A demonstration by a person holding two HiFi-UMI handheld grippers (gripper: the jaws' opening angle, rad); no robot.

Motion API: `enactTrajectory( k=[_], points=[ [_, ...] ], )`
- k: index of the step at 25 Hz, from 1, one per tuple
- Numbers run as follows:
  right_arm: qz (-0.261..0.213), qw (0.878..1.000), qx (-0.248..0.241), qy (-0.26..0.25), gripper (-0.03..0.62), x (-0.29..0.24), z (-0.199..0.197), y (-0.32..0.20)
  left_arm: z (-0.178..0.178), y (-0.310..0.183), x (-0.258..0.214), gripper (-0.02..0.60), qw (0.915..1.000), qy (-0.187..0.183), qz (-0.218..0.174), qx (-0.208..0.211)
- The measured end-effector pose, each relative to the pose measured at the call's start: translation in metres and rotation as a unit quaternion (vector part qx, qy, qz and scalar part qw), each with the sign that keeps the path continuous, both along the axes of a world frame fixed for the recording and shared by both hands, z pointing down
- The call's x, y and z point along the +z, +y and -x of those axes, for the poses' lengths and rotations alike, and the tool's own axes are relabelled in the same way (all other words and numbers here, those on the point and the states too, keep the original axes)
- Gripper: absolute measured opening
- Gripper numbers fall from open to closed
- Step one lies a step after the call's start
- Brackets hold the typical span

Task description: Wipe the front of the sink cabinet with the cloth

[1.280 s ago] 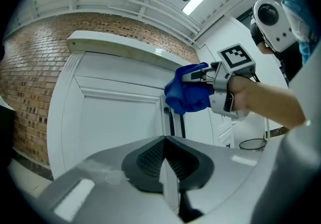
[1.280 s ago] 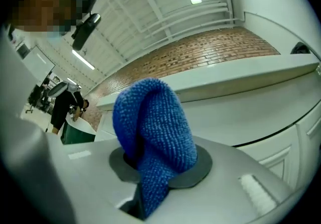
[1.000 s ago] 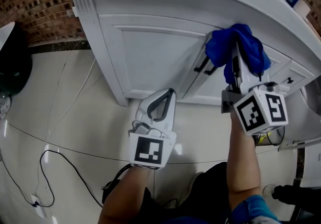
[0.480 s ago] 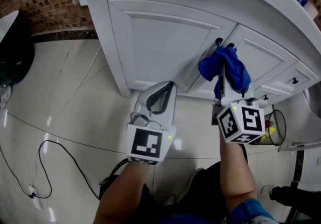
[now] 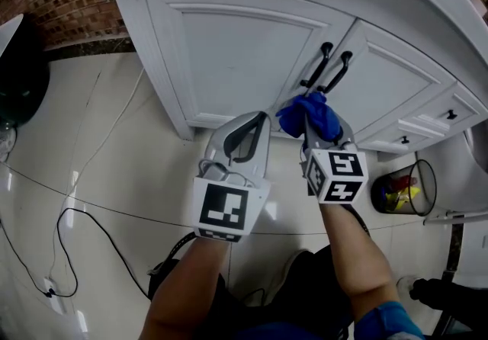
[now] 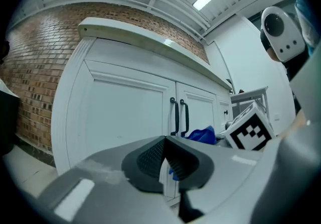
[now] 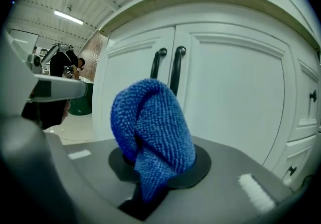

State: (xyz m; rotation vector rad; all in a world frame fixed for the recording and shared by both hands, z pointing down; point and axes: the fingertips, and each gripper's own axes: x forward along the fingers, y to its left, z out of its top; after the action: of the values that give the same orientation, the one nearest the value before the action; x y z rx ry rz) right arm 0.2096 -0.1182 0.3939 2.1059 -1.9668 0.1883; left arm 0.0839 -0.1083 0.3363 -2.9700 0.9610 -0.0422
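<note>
blue cloth [image 5: 307, 116] pinched in right tool [image 7: 150, 168], lower than before, under cabinet handles [image 5: 325, 68]; left tool [image 5: 261, 136] closed.

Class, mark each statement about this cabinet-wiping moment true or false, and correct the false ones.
1. The right claw grips a blue microfibre cloth. True.
2. The left claw holds a yellow sponge. False: its jaws are together on nothing.
3. The white sink cabinet has two black bar handles side by side. True.
4. One cabinet door hangs open. False: both white panelled doors are shut.
5. A black wire bin stands on the pale tiled floor. True.
</note>
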Motion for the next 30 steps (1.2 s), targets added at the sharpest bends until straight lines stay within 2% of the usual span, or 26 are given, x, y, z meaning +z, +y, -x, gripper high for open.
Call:
enactTrajectory(
  k=[5,9,12,16,22,27,30],
  points=[
    [0.061,0.998,0.003,-0.004,0.074,0.045,-0.016,-0.008,-0.006,-0.007,0.023,0.002,0.9994,-0.016,0.032,0.000],
    [0.081,0.997,-0.005,-0.013,0.074,0.064,-0.013,-0.013,-0.008,-0.013,0.041,0.002,0.9976,-0.025,0.064,0.000],
    [0.100,0.994,-0.010,-0.040,0.074,0.078,-0.010,-0.014,-0.010,-0.015,0.051,0.002,0.9961,-0.028,0.084,0.001],
    [0.158,0.983,-0.018,-0.089,0.074,0.120,-0.009,-0.014,-0.013,-0.015,0.056,0.002,0.9949,-0.026,0.098,0.004],
    [0.223,0.967,-0.033,-0.122,0.072,0.175,-0.012,-0.012,-0.009,-0.017,0.070,0.002,0.9920,-0.046,0.118,0.001],
    [0.241,0.960,-0.026,-0.143,0.072,0.187,-0.014,-0.010,-0.002,-0.023,0.089,0.002,0.9862,-0.065,0.152,-0.009],
    [0.249,0.959,-0.029,-0.132,0.072,0.176,-0.012,-0.004,0.001,-0.026,0.087,0.002,0.9858,-0.057,0.158,-0.011]
  ],
)
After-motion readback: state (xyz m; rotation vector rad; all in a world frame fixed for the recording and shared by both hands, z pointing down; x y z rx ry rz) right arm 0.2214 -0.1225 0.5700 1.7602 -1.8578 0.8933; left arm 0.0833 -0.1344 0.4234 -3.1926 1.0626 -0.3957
